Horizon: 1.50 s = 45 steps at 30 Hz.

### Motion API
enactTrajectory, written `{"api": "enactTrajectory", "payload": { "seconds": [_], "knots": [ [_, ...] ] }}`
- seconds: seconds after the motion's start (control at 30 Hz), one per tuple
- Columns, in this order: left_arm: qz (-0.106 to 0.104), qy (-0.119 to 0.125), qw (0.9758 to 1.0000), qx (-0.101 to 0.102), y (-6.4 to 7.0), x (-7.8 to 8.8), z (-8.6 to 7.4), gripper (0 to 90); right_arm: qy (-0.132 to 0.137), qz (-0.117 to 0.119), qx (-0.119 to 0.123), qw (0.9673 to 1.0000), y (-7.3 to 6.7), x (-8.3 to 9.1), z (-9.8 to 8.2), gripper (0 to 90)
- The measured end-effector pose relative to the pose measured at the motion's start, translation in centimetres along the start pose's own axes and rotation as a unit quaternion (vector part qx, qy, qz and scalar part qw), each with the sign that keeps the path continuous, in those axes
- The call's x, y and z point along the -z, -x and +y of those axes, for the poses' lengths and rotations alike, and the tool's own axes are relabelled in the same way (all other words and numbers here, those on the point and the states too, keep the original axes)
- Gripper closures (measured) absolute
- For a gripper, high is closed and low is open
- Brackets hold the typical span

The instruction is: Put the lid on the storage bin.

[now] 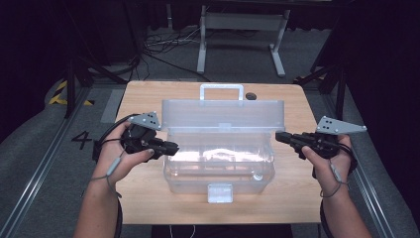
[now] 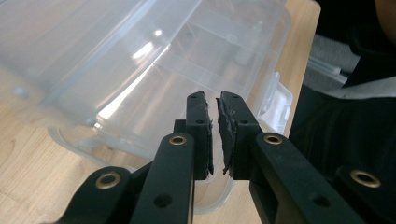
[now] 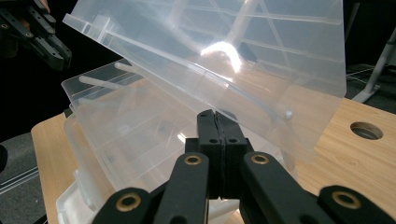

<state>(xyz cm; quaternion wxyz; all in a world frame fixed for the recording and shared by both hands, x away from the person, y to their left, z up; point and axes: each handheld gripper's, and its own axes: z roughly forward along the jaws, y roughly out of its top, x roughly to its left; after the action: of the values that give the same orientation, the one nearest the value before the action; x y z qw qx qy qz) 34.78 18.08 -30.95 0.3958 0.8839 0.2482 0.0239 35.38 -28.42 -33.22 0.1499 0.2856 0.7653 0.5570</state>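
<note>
The clear plastic box [image 1: 219, 161] sits at the table's [image 1: 297, 198] centre, lid [image 1: 223, 114] raised at 12 o'clock. The left gripper [image 1: 171, 147] is at its 9 o'clock wall, jaws a narrow slit apart, holding nothing. The right gripper [image 1: 279, 137] is just off the 3 o'clock rim, jaws pressed together, empty.
</note>
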Motion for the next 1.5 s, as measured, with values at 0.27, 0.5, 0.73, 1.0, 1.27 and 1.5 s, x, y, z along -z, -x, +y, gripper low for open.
{"api": "enactTrajectory", "payload": {
  "seconds": [0.27, 0.5, 0.73, 1.0, 1.27, 1.5],
  "knots": [
    [0.023, 0.009, 0.9994, 0.026, -0.7, 1.1, -1.4, 81.9, 0.0, -0.001, 0.003, 1.0, -0.1, 0.1, 0.0, 90.0],
    [0.061, 0.003, 0.997, 0.048, -1.4, 1.3, -2.1, 81.1, -0.001, -0.003, 0.004, 1.0, -0.1, 0.1, 0.0, 90.0],
    [0.08, 0.001, 0.9937, 0.079, -2.6, 1.4, -3.1, 80.6, -0.008, -0.002, 0.007, 0.9999, -0.2, 0.2, 0.0, 90.0],
    [0.109, -0.001, 0.9873, 0.115, -3.9, 1.3, -4.3, 76.4, -0.014, -0.003, 0.006, 0.9999, -0.3, 0.2, 0.0, 90.0],
    [0.109, -0.014, 0.9868, 0.119, -4.9, 0.8, -4.8, 68.9, -0.023, 0.001, 0.009, 0.9997, -0.4, 0.3, -0.2, 90.0],
    [0.106, -0.023, 0.9866, 0.122, -5.3, 0.3, -4.9, 65.3, -0.037, 0.004, 0.011, 0.9992, -0.5, 0.2, -0.3, 90.0]
  ]
}}
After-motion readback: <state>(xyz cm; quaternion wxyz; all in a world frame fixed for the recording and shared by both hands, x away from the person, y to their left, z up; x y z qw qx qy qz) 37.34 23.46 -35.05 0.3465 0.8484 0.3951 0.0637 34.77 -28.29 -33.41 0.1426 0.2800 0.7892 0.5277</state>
